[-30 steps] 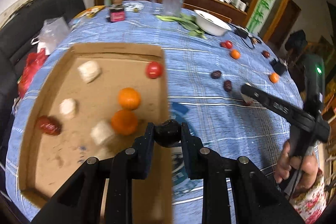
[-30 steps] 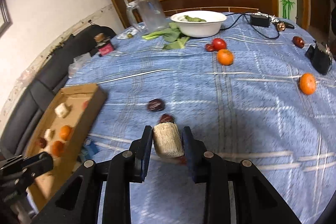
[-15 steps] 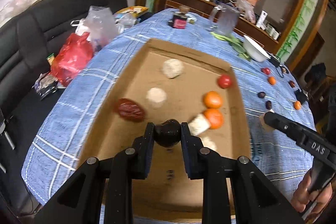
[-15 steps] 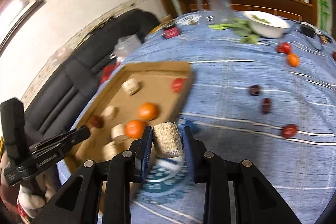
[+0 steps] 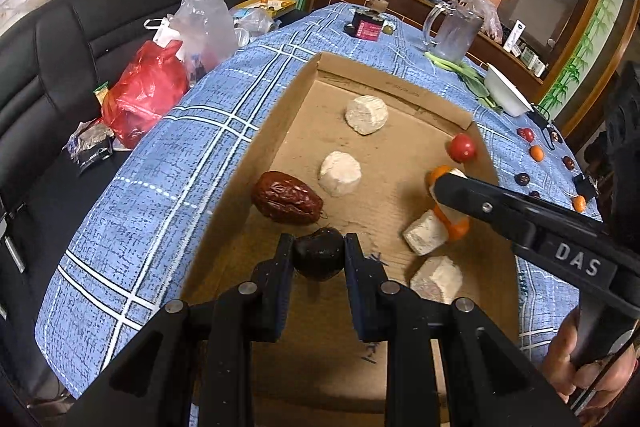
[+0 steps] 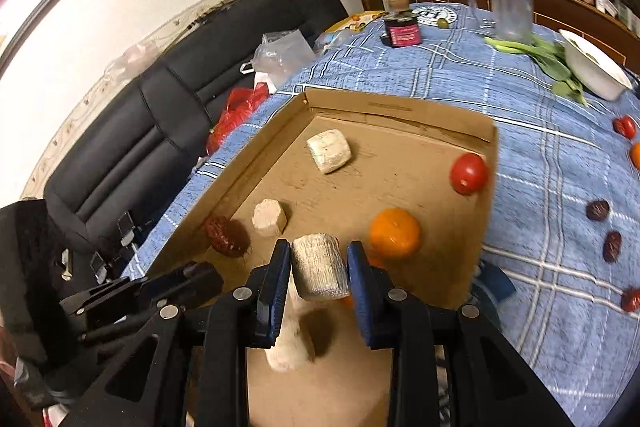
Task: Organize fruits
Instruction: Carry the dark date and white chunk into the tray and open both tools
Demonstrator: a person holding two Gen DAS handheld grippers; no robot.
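Both tongs grip fruit — probably — over tray (image 5: 248, 163).

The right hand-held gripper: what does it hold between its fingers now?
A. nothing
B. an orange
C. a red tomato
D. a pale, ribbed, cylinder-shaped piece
D: in the right wrist view the right hand-held gripper is closed on a pale ribbed piece above the cardboard box, while the orange and the tomato lie loose in the box.

Dim indoor light, fisheye-warped edges
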